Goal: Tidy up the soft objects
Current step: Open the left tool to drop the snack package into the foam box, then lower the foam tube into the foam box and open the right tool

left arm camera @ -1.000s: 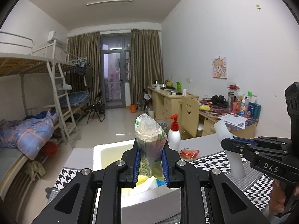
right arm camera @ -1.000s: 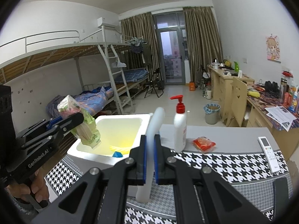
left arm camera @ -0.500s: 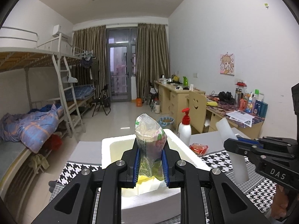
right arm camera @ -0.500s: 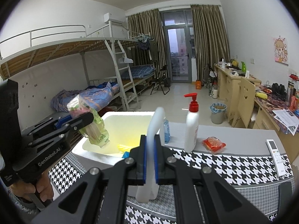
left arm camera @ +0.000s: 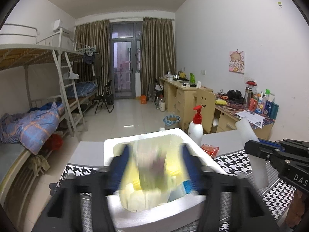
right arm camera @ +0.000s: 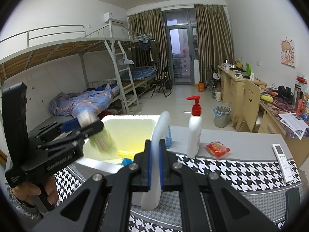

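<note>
My left gripper (left arm camera: pixel 154 148) hangs over the white foam box (left arm camera: pixel 146 135), its jaws opening and blurred. The clear snack bag (left arm camera: pixel 152 166) is between them, blurred and free of the pads, its lower end inside the box. In the right wrist view the same bag (right arm camera: pixel 102 141) drops below the left gripper (right arm camera: pixel 92 125) into the foam box (right arm camera: pixel 131 118). My right gripper (right arm camera: pixel 154 145) is shut on a white soft tube (right arm camera: pixel 161 121) that stands upright on the checked cloth, right of the box.
A white pump bottle with a red top (right arm camera: pixel 194 135), a red packet (right arm camera: pixel 217 149) and a white remote (right arm camera: pixel 283 159) sit on the table to the right. A small blue bottle (right arm camera: pixel 168 137) stands behind the tube. Yellow and blue items lie in the box.
The left jaws have spread apart and the snack bag has slipped down from between them into the box. The right gripper and its tube have stayed put.
</note>
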